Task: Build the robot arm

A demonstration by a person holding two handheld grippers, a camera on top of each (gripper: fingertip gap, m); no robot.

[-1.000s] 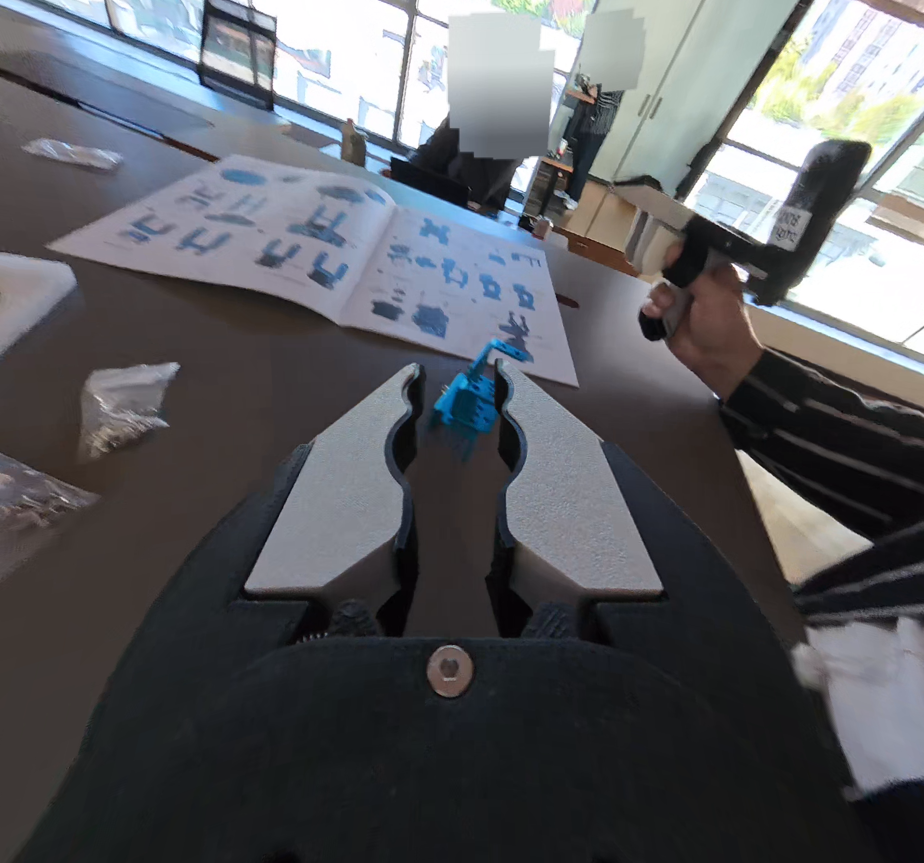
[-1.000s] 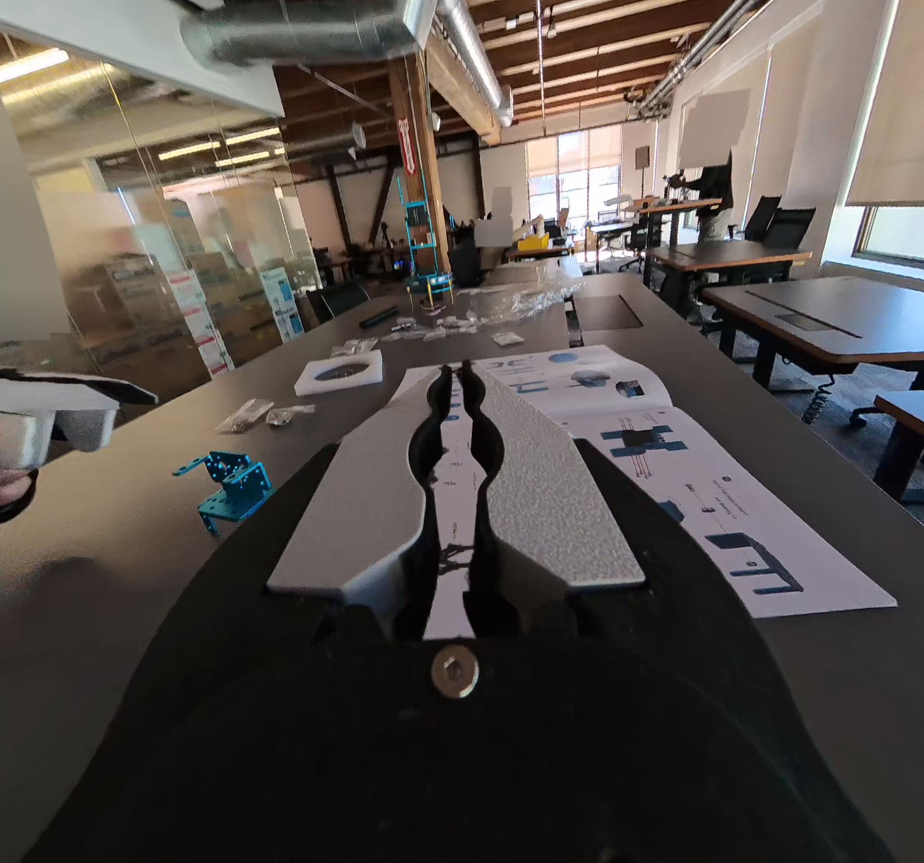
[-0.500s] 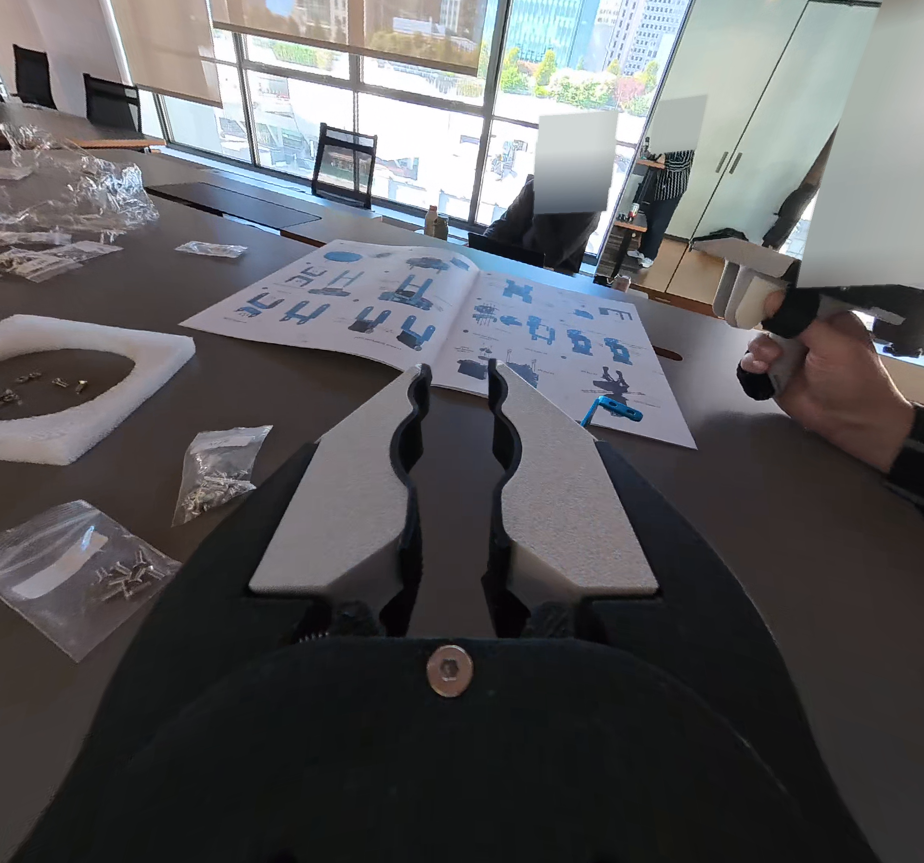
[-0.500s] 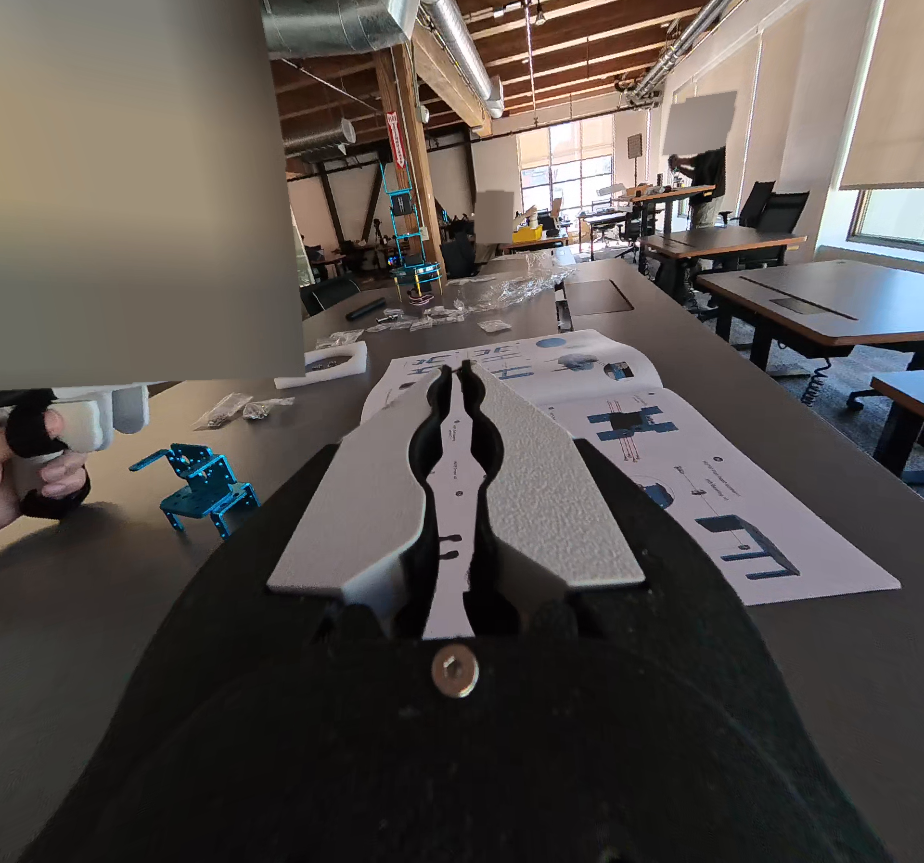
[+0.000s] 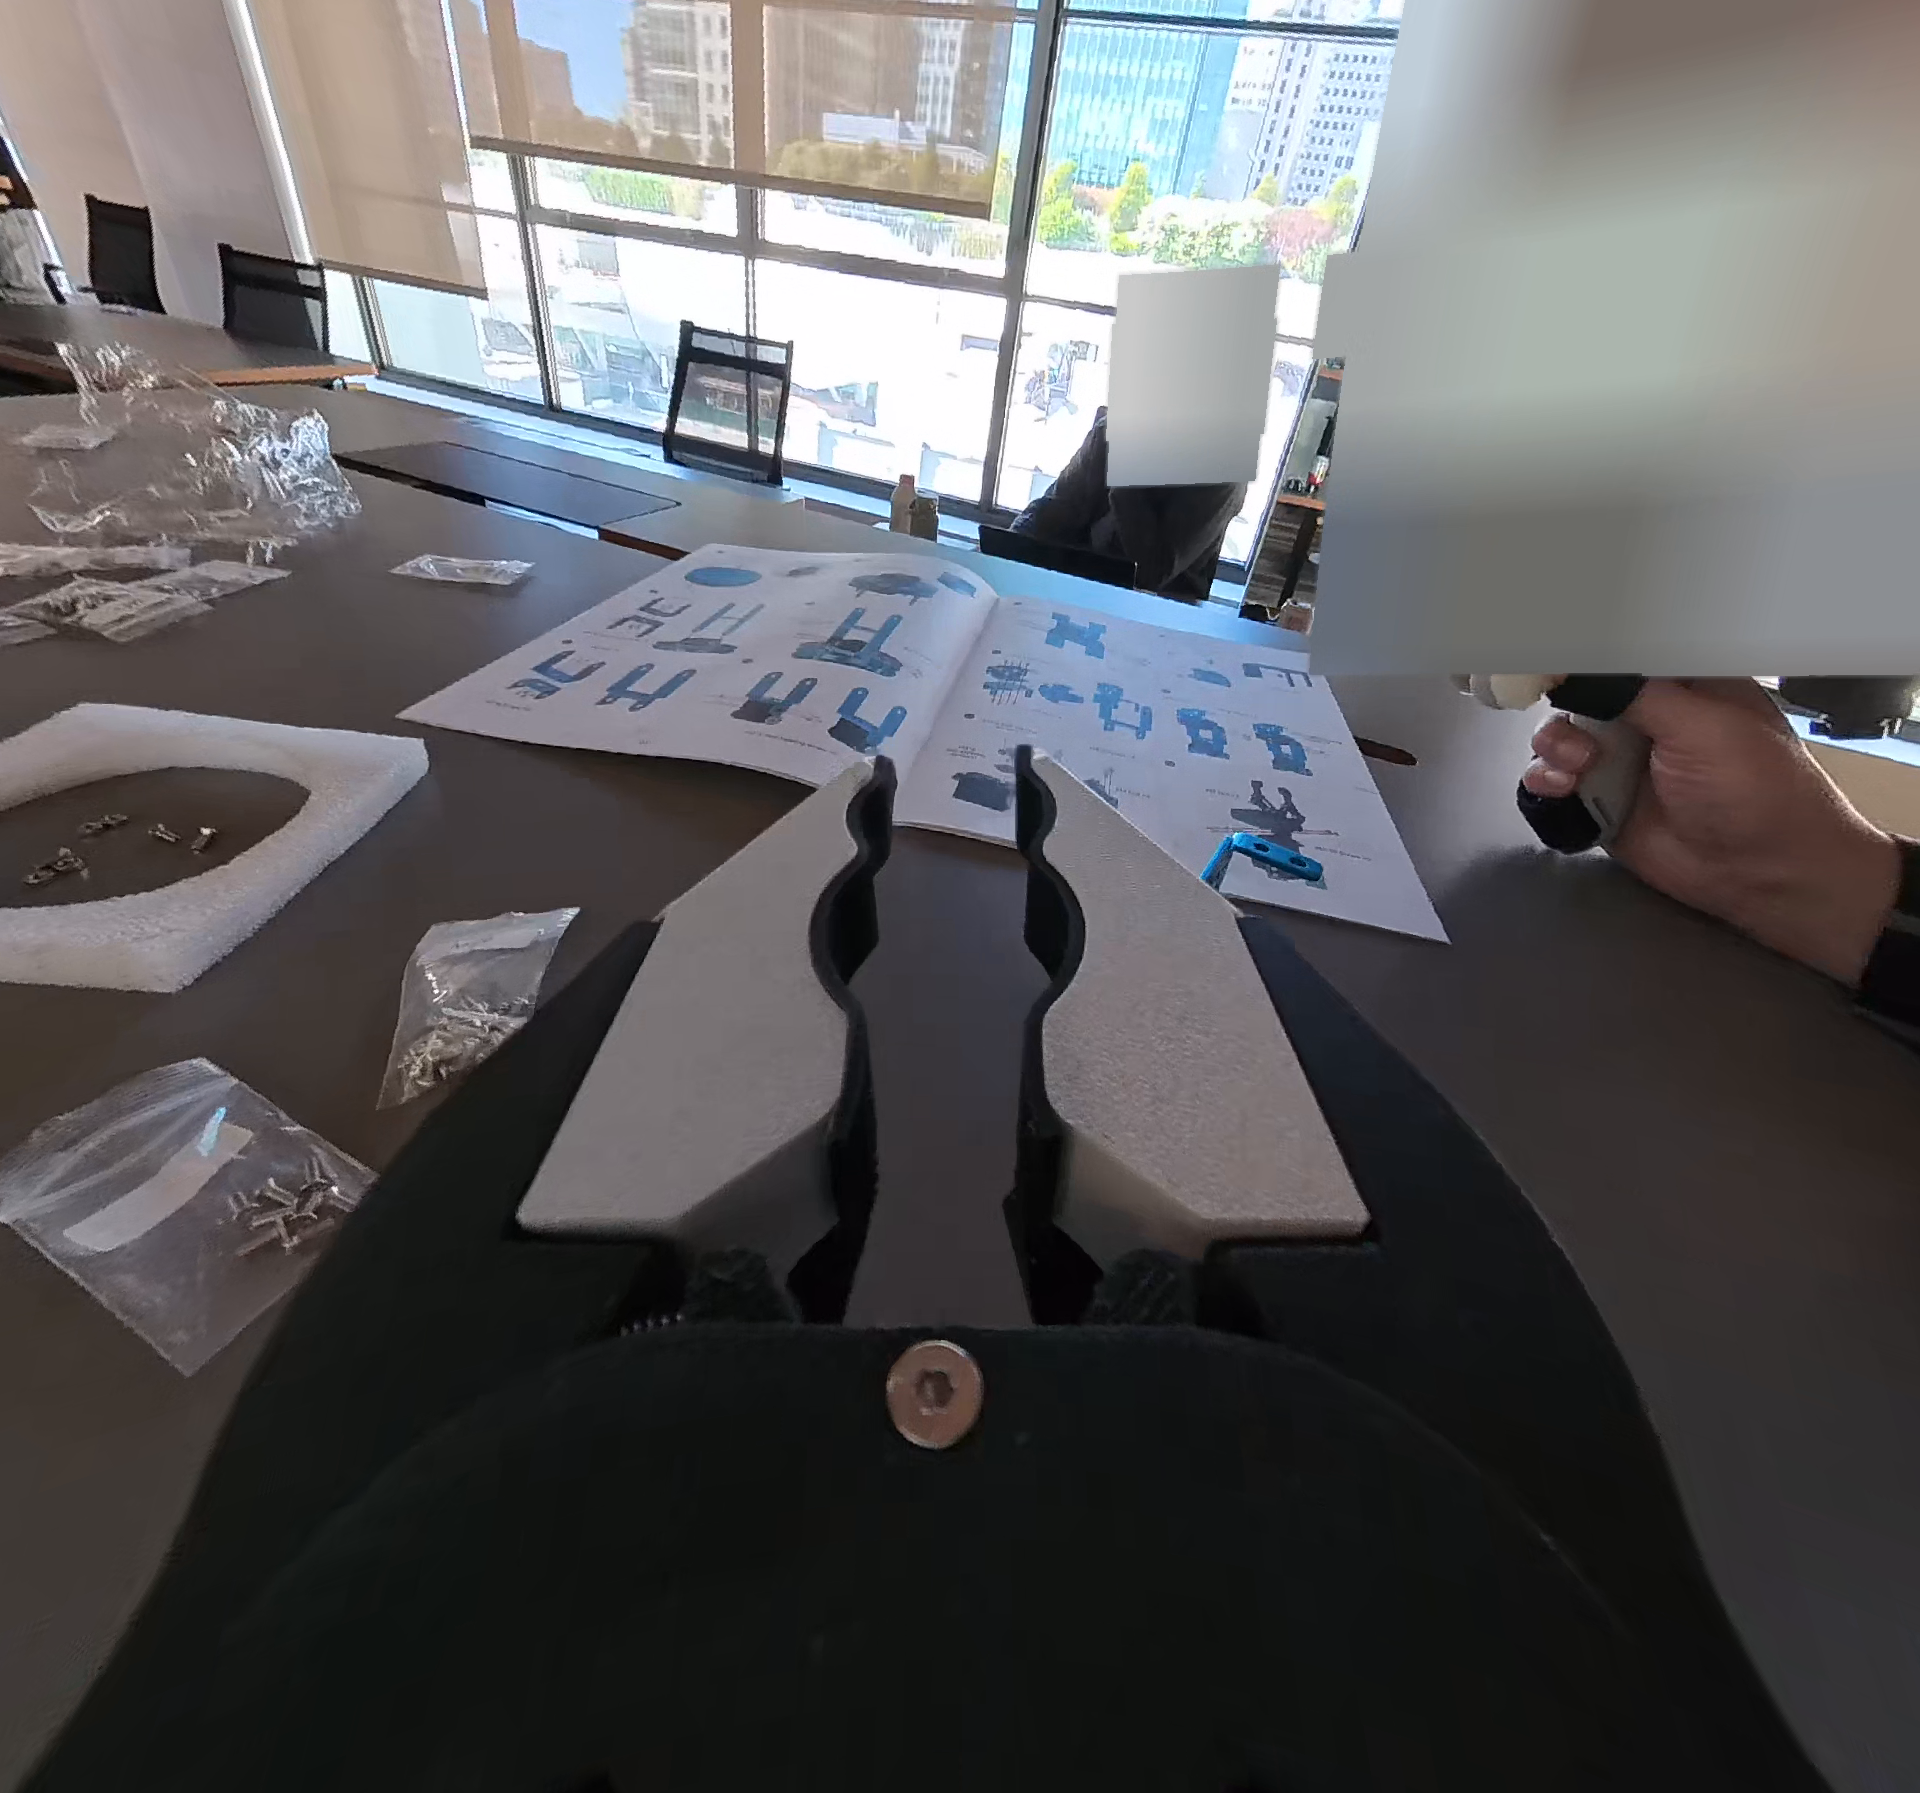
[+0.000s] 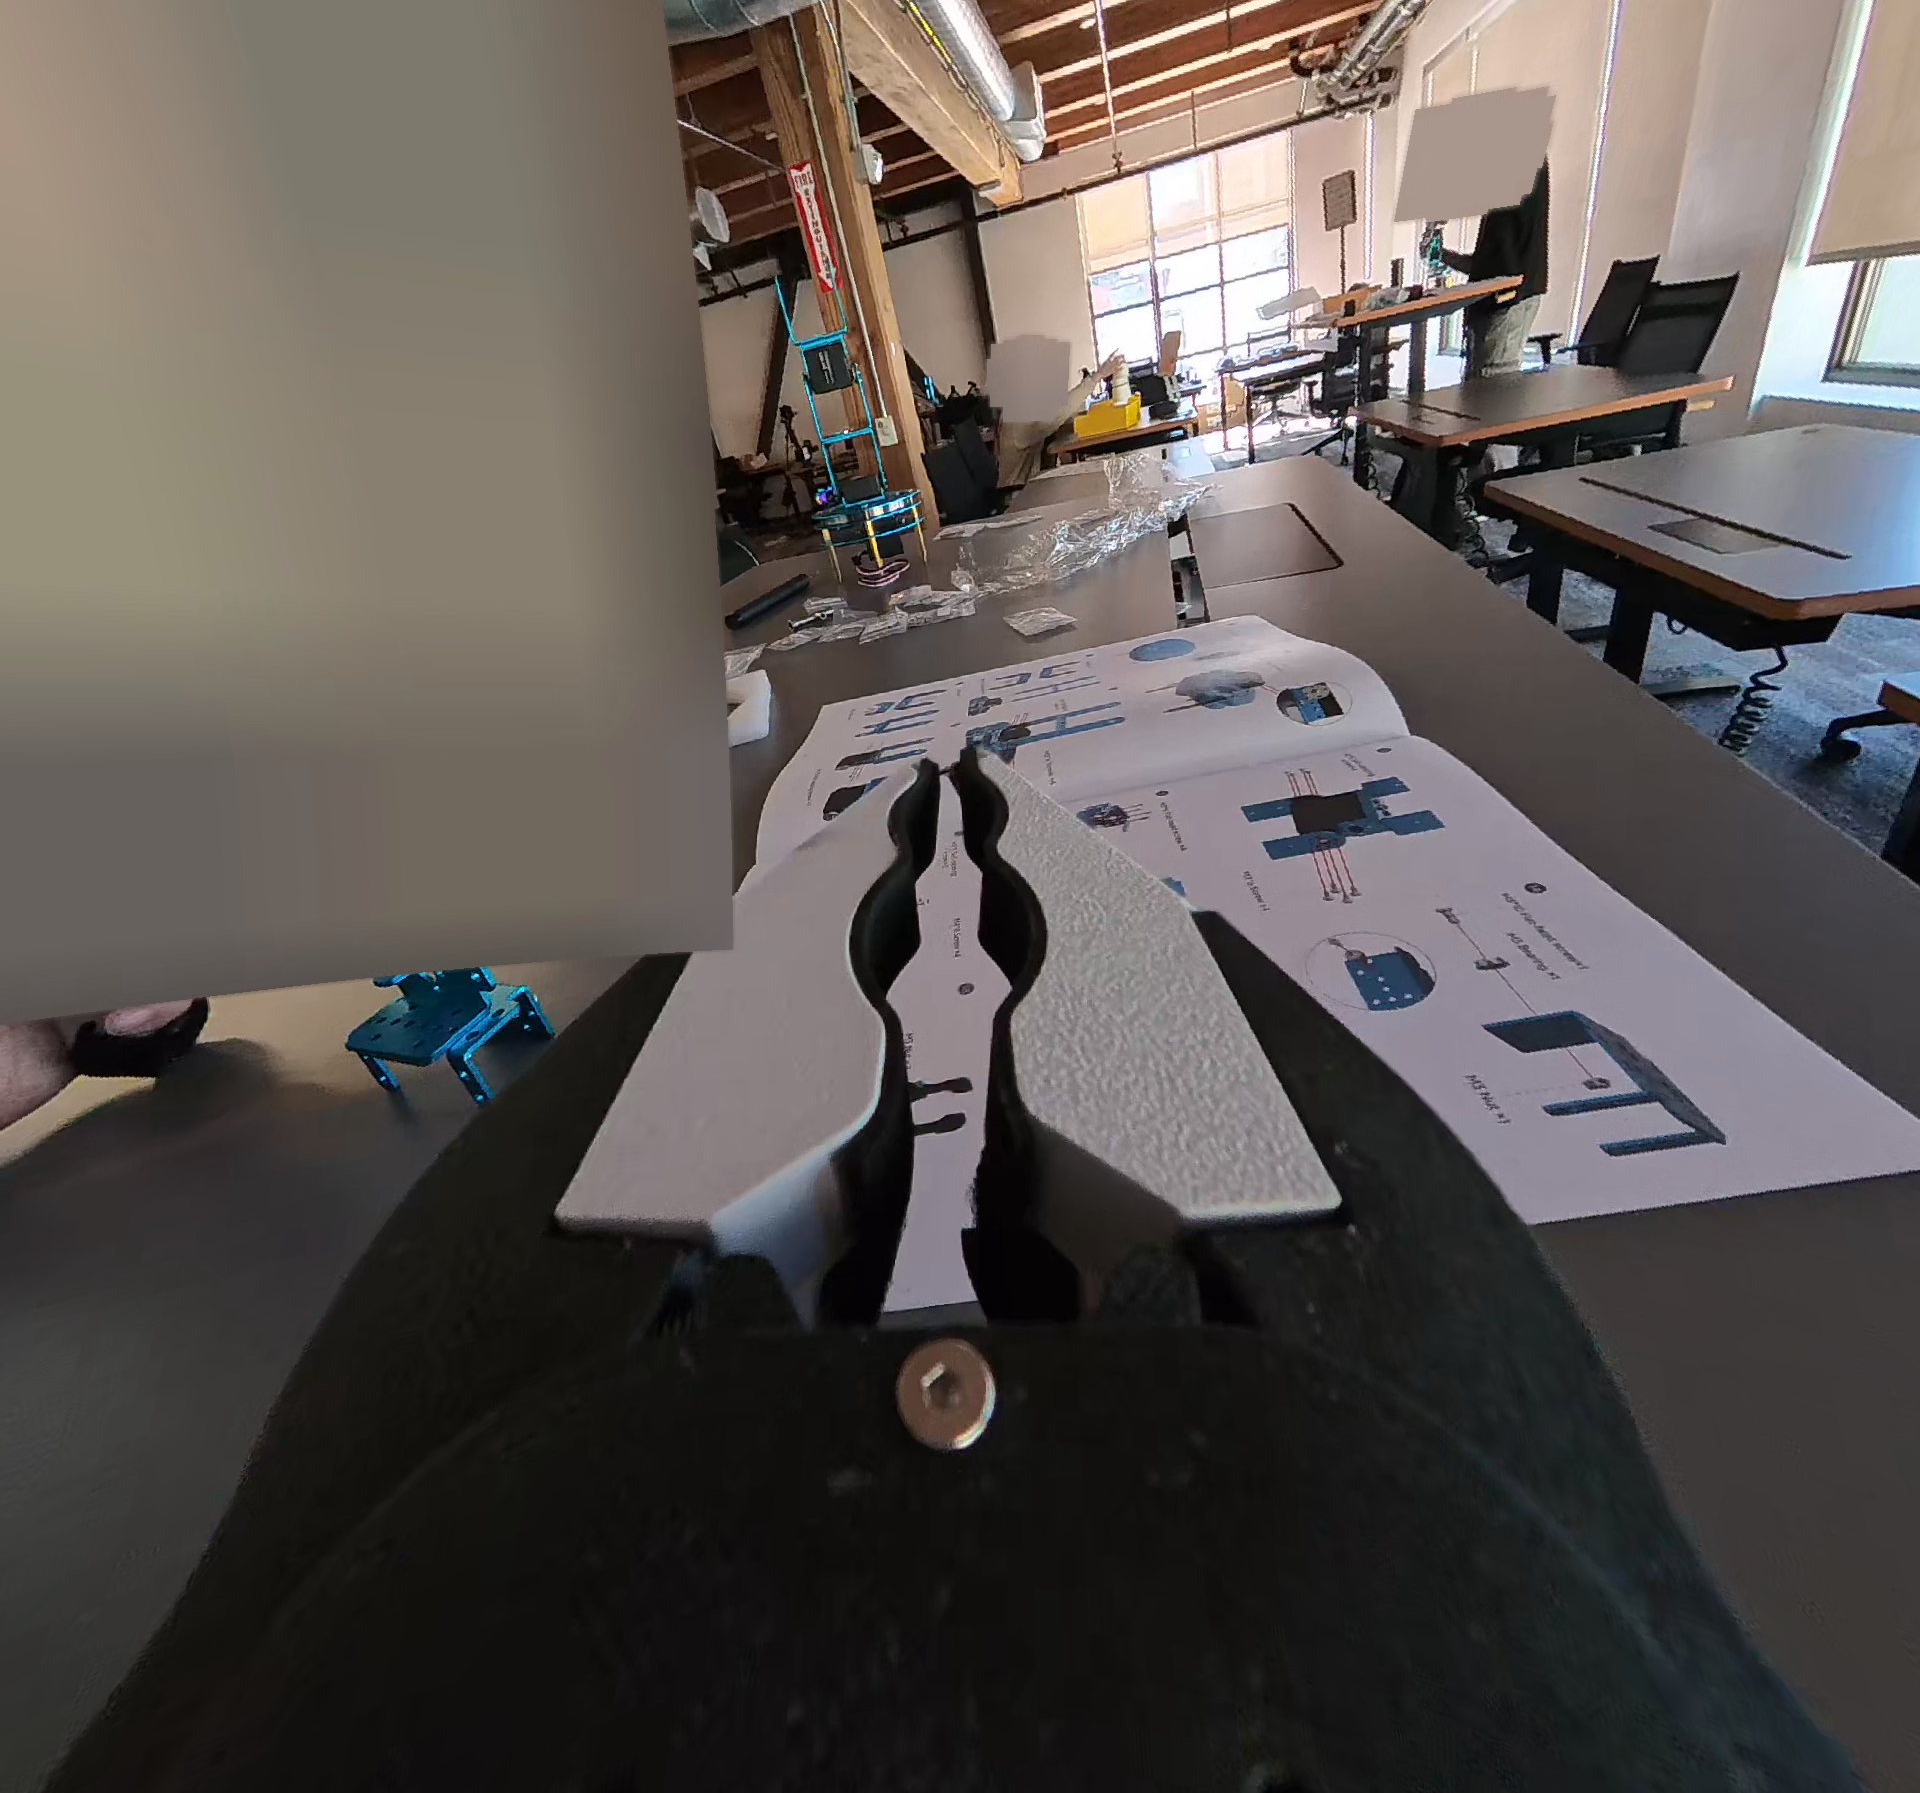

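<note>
The left grey-fingered gripper (image 5: 951, 775) hangs parted and empty above the dark table (image 5: 1558, 1172). The right gripper (image 6: 948, 767) is nearly closed, empty, over the open white instruction booklet (image 6: 1299, 912). The blue perforated metal bracket assembly (image 6: 449, 1021) stands at its nine o'clock.

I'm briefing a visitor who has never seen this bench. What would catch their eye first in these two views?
The open instruction booklet, printed with blue diagrams, lies flat mid-table ahead of both tools. A small blue metal bracket assembly stands on the dark table by the booklet's near corner, off to the side of the nearly closed right tool. Left of the empty, open left tool lie clear bags of screws and a white foam tray.
</note>
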